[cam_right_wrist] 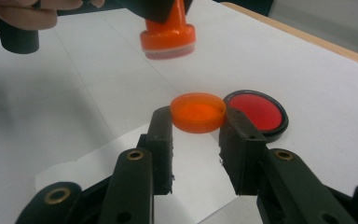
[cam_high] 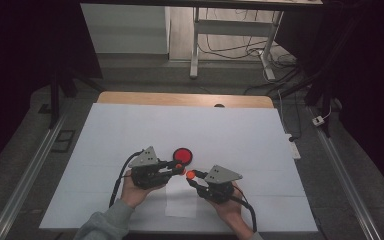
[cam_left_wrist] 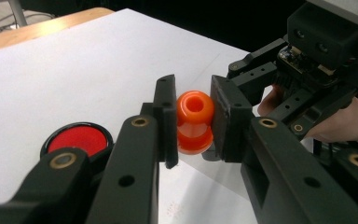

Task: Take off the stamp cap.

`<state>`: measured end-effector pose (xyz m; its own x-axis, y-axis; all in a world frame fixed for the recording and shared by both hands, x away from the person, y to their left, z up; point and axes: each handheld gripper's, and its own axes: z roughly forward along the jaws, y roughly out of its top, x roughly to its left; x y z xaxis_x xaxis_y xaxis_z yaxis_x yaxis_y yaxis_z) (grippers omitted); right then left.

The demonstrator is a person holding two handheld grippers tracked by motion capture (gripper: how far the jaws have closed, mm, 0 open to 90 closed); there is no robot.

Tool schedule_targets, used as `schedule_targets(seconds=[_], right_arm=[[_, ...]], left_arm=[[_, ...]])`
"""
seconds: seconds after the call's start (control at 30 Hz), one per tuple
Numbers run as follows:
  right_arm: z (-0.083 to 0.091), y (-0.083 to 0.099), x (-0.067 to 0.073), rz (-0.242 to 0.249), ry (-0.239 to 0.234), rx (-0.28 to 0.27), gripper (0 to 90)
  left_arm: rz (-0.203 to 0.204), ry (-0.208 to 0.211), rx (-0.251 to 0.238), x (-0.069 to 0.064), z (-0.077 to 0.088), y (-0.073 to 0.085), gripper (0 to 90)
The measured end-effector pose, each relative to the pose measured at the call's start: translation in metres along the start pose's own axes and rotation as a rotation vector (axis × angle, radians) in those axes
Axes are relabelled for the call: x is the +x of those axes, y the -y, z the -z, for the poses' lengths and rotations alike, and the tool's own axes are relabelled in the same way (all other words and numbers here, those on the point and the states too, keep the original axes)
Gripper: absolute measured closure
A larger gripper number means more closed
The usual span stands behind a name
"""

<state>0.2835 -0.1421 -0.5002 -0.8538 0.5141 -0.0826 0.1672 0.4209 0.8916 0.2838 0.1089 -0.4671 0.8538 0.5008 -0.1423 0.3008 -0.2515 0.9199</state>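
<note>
Left gripper point(cam_left_wrist: 193, 123) clamped on an orange stamp point(cam_left_wrist: 195, 122), held above the table point(cam_high: 130, 130). Right gripper point(cam_right_wrist: 196, 126) clamped on its orange cap point(cam_right_wrist: 198, 112), just beside the red ink pad point(cam_right_wrist: 256, 113).

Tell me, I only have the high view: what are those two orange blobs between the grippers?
Observer: The left gripper clamps an orange stamp by its knob-shaped handle.
Operator: And the right one?
Observer: The right gripper pinches a shallow orange cap, open side up, apart from the stamp.
Operator: Is the red disc an ink pad?
Observer: The red pad sits in a black rim, uncovered, on the white table cover.
</note>
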Motion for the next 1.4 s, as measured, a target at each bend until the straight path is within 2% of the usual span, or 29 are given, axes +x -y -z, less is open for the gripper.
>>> schedule_targets(seconds=[0.3,0.57,0.97,1.13,1.4], right_arm=[[0.011,0.011,-0.008,-0.011,0.018,0.002,65.0],[0.019,0.016,-0.007,-0.026,0.016,-0.01,64.9],[0.036,0.025,-0.015,-0.036,0.041,-0.009,64.9],[0.049,0.031,-0.022,-0.038,0.072,-0.006,64.9],[0.079,0.048,-0.041,-0.088,0.144,0.002,64.9]], left_arm=[[-0.009,-0.019,0.001,0.001,0.003,-0.001,72.7],[-0.022,-0.024,-0.005,0.001,0.006,-0.001,72.7],[-0.006,-0.032,0.014,0.004,0.009,-0.001,72.7],[0.006,-0.034,0.024,0.006,0.012,-0.001,72.6],[0.006,-0.051,0.017,0.01,0.02,-0.004,72.6]])
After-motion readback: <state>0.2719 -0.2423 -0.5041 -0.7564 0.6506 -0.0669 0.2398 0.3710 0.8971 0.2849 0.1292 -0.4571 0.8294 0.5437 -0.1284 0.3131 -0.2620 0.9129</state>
